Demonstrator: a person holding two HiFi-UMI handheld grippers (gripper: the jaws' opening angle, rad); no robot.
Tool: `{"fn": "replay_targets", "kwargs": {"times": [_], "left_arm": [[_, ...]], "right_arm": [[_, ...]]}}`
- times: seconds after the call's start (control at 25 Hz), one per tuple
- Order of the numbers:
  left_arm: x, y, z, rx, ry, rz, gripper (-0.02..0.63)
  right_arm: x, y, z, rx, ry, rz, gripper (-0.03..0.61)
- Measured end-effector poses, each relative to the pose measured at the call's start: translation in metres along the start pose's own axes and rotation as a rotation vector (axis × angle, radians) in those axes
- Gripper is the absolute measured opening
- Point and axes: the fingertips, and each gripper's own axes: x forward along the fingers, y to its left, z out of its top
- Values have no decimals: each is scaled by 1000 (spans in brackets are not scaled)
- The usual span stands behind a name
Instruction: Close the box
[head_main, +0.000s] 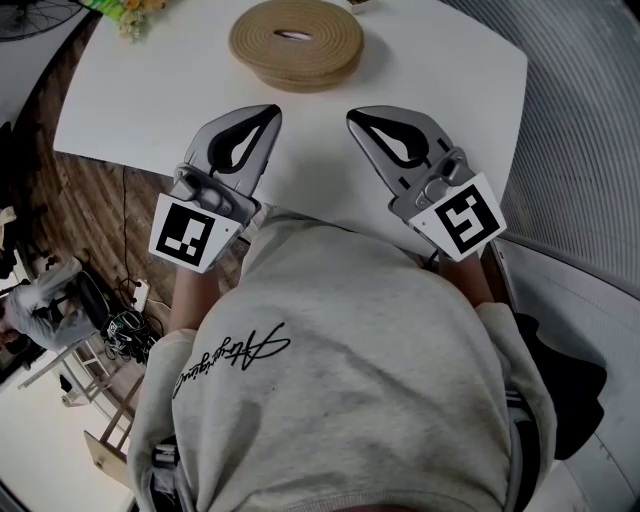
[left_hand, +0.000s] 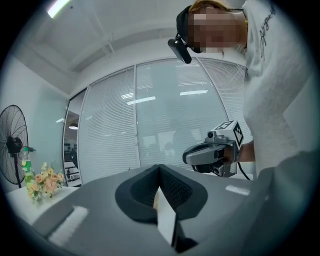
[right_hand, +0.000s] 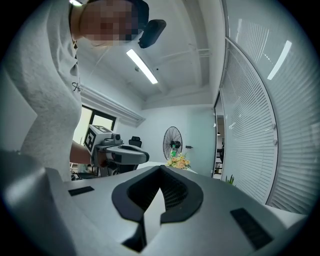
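A round tan woven box (head_main: 296, 42) sits at the far middle of the white table (head_main: 150, 95), with a small oval mark at the centre of its top. My left gripper (head_main: 270, 112) rests near the table's near edge, tip pointing toward the box, jaws shut and empty. My right gripper (head_main: 355, 116) lies beside it, also shut with nothing held. Both tips are well short of the box. In the left gripper view the shut left gripper (left_hand: 160, 167) shows, with the right gripper (left_hand: 212, 152) beyond it. In the right gripper view the shut right gripper (right_hand: 161, 169) and the left gripper (right_hand: 120, 154) show. Neither gripper view shows the box.
Flowers (head_main: 135, 14) stand at the table's far left corner, by a standing fan (left_hand: 12, 145). Window blinds (left_hand: 165, 115) curve along the right side. Wooden floor, cables and a chair (head_main: 60, 300) lie left of the table. The person's grey sweatshirt (head_main: 340, 360) fills the lower head view.
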Motion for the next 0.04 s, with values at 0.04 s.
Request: {"fn": "replay_targets", "kwargs": {"times": [0.04], "left_arm": [[0, -1, 0, 1, 0, 0, -2]], "right_arm": [[-1, 0, -1, 0, 0, 0, 0]]}}
